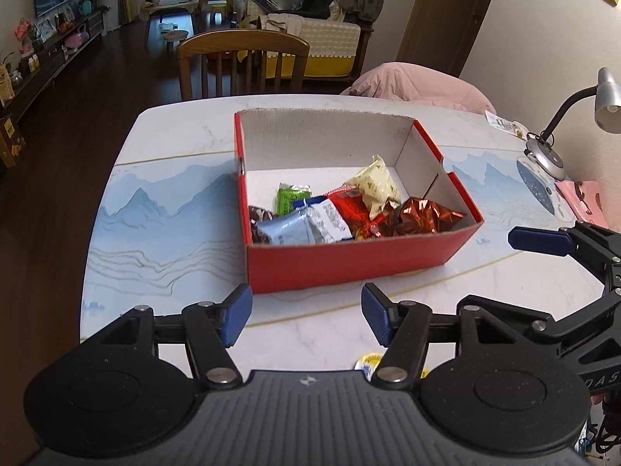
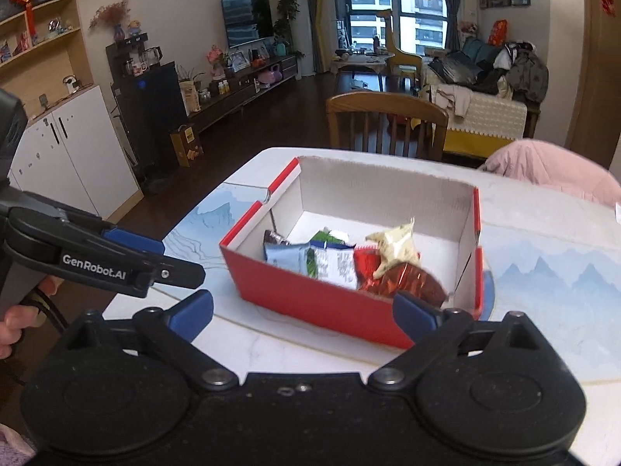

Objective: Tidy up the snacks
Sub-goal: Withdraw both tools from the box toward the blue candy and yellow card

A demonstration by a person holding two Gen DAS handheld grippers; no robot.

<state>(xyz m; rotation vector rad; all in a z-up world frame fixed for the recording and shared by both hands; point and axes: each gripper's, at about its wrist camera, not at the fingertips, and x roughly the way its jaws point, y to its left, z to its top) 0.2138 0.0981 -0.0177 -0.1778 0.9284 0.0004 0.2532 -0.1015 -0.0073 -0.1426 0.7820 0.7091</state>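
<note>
both tools, left tool (image 1: 304,316) and right tool (image 2: 304,316), gape empty; snacks (image 1: 349,209) sit in red box (image 1: 349,264); next, fetch the yellow item (image 1: 368,363) on the tabletop (image 1: 163,209).

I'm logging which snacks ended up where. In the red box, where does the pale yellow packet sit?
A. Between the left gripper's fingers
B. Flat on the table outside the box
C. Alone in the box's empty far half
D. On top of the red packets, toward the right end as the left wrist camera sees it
D: the pale yellow packet lies tilted on the red packets inside the red box, in the pile against its near wall.
</note>
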